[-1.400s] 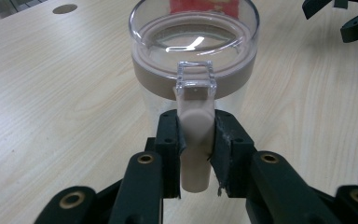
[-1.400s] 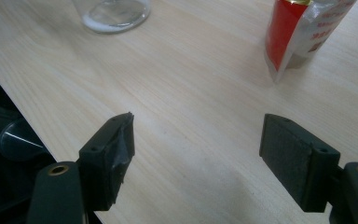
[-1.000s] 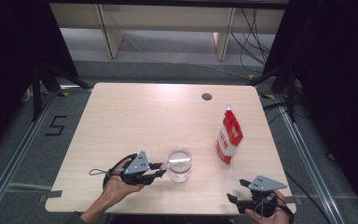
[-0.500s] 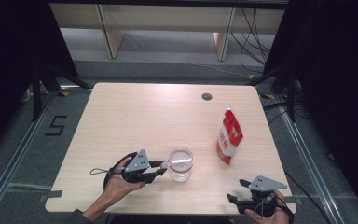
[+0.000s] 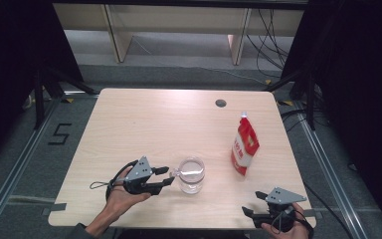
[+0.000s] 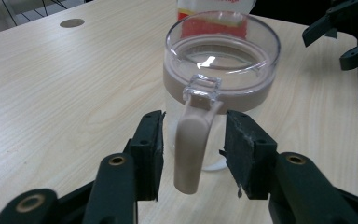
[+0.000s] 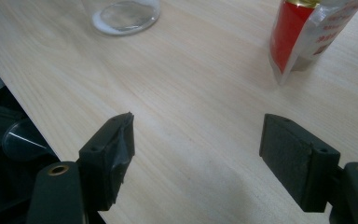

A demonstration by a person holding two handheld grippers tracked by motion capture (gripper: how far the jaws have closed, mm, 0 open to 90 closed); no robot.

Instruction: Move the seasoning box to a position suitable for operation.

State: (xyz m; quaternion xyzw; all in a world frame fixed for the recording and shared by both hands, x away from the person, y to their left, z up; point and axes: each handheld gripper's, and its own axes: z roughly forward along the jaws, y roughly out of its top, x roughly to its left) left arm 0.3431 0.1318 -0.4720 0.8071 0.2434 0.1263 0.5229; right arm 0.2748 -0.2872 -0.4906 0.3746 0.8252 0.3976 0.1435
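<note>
Clear pitcher [image 5: 191, 175] upright near the front edge of the wooden table [image 5: 144, 129], long axis vertical, open mouth up, beige handle [image 6: 190, 148] turned toward the left gripper [image 5: 165, 177]

Left gripper just beside the pitcher on its left, pointing level at it; jaws just been opening, now at a middling spread with the handle between them, a gap on each side, pads clear of it

Right gripper [image 5: 255, 203] at the front right corner of the table, well apart from the pitcher; jaws wide, bare tabletop between them, nothing held

From the high view: whole layout, pitcher between the two grippers, red and white pouch [image 5: 244, 146] standing to its right and farther back, a dark round hole [image 5: 221, 103] near the far edge, a "5" marked on the floor [image 5: 59, 133] left of the table

From the left gripper view: handle hanging from a clear tab at the rim, beige band round the pitcher's neck, handle tip free below, gaps at both pads

From the right gripper view: pitcher's glassy base [image 7: 125, 15] at top left, pouch's lower part at top right with red lettering on white, too blurred to read
</note>
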